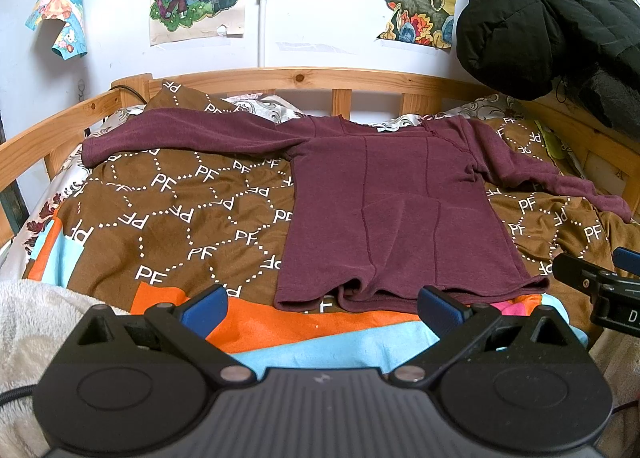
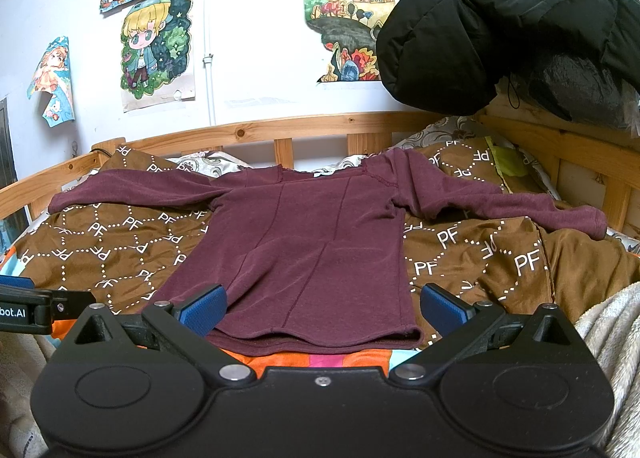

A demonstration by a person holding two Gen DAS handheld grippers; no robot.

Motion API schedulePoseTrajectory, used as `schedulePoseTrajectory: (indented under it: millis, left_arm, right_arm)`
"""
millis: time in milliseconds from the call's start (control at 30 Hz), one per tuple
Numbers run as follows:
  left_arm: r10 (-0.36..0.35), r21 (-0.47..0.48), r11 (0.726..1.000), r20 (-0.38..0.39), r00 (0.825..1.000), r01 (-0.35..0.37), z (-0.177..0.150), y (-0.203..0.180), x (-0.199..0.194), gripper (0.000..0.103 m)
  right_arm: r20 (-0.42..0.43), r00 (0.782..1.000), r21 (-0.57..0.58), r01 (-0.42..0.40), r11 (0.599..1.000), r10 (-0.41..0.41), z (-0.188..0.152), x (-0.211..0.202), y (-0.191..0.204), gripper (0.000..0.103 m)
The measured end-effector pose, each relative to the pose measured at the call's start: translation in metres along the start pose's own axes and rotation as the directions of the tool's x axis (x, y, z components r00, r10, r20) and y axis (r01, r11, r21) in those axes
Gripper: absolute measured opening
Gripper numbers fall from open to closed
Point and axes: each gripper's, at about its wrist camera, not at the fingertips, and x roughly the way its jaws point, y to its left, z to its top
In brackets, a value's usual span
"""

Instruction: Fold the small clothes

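Observation:
A maroon long-sleeved shirt lies flat on the bed with both sleeves spread out to the sides and its hem toward me. It also shows in the right wrist view. My left gripper is open and empty, just short of the hem's left part. My right gripper is open and empty, with its fingers at either side of the hem. The right gripper also shows at the right edge of the left wrist view.
The shirt rests on a brown "PF" patterned cover over an orange and blue sheet. A wooden bed rail runs behind. A black puffer jacket hangs at the right. A cream fleece blanket lies near me.

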Motion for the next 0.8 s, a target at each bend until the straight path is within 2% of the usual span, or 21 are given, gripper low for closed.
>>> schedulePoseTrajectory:
  millis: [600, 800]
  left_arm:
    - [0.005, 0.004, 1.000, -0.024, 1.000, -0.005, -0.002, -0.002, 0.002, 0.102]
    - [0.039, 0.020, 0.999, -0.108, 0.993, -0.037, 0.004, -0.004, 0.016, 0.102]
  right_arm:
    - [0.001, 1.000, 0.019, 0.021, 1.000, -0.021, -0.001, 0.001, 0.000, 0.103]
    - [0.009, 0.999, 0.083, 0.039, 0.996, -0.040, 0.006, 0.000, -0.012, 0.103]
